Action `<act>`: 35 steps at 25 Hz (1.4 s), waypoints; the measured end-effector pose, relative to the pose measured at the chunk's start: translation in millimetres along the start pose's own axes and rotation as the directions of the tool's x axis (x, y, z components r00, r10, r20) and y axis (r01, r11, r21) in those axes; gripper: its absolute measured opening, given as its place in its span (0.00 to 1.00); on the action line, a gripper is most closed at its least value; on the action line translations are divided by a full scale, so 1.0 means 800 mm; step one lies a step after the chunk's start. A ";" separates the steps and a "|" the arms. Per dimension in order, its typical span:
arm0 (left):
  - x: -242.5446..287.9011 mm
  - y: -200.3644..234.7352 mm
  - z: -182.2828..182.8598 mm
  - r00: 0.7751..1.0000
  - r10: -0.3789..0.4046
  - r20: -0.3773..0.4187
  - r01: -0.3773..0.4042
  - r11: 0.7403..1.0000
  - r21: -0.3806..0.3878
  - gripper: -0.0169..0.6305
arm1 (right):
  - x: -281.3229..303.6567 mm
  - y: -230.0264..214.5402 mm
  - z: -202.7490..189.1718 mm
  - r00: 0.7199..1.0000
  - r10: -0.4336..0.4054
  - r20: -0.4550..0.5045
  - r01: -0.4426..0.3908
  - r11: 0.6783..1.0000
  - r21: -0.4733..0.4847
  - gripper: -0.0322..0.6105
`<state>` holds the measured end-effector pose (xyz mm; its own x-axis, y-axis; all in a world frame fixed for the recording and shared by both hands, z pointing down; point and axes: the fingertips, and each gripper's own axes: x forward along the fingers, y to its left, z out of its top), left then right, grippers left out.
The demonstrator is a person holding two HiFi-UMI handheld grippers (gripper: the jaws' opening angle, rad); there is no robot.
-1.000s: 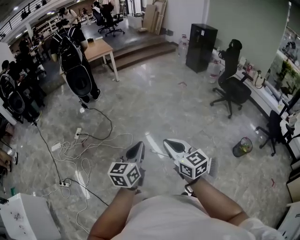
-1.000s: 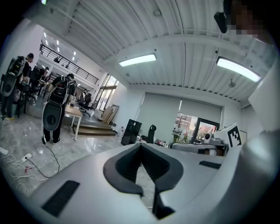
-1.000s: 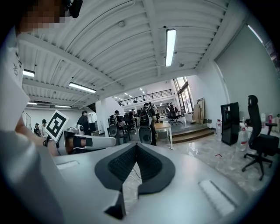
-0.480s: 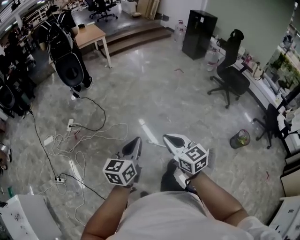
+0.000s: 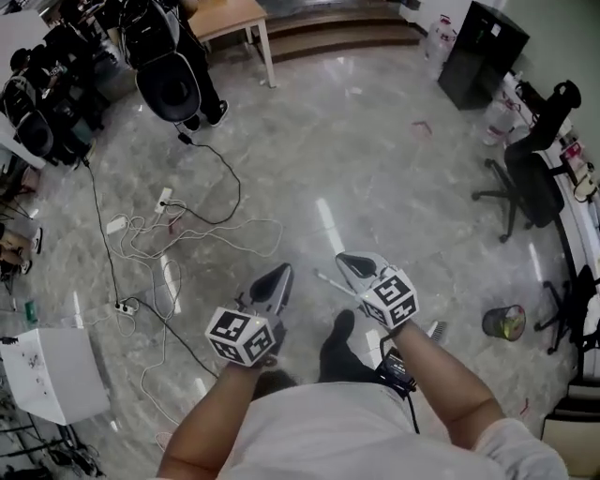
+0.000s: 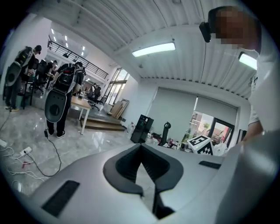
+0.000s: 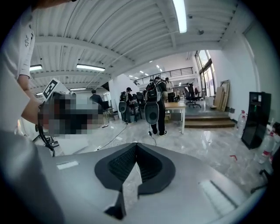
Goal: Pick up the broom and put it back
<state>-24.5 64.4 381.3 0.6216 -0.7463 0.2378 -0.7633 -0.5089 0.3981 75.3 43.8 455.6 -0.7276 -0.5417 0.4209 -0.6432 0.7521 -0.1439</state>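
I am standing on the floor (image 5: 375,169), holding two tongs out in front of me, both pinched shut on nothing.
My left tongs (image 5: 277,275) are pointing forward with the jaws meeting at the tips, no thing between them; my right tongs (image 5: 349,262) are doing the same just beside them; I am not making out the broom in any view, so I cannot tell where it is lying; a tangle of cables (image 5: 187,234) is trailing over the floor to my left; one white box (image 5: 52,373) is sitting at my far left; one bin (image 5: 504,322) is standing to my right, near two chairs (image 5: 527,178) (image 5: 574,305); one black cabinet (image 5: 483,42) is standing far ahead on the right; one person (image 5: 173,70) is standing beside one table (image 5: 234,14) far ahead on the left.
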 end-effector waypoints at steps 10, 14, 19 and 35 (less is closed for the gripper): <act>0.145 0.178 -0.115 0.977 0.150 -0.155 -0.143 0.988 0.050 0.03 | 0.191 -0.130 -0.117 0.978 0.095 -0.184 -0.091 0.995 0.032 0.05; 0.182 0.265 -0.195 0.954 0.193 -0.231 -0.191 0.981 0.030 0.03 | 0.270 -0.167 -0.209 0.964 0.109 -0.243 -0.093 0.993 0.077 0.05; 0.203 0.350 -0.325 0.917 0.220 -0.331 -0.234 0.972 0.000 0.03 | 0.364 -0.194 -0.381 0.917 0.156 -0.368 -0.127 0.987 0.103 0.06; 0.259 0.581 -0.703 0.887 0.228 -0.402 -0.279 0.957 -0.074 0.03 | 0.620 -0.225 -0.970 0.645 0.125 -0.754 -0.104 0.992 0.076 0.27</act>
<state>-151.0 -85.6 1113.6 0.4482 -0.6057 0.6575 -0.8914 -0.2471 0.3800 15.5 -69.1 1385.5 -0.3701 0.0277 0.9286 -0.5805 0.7735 -0.2544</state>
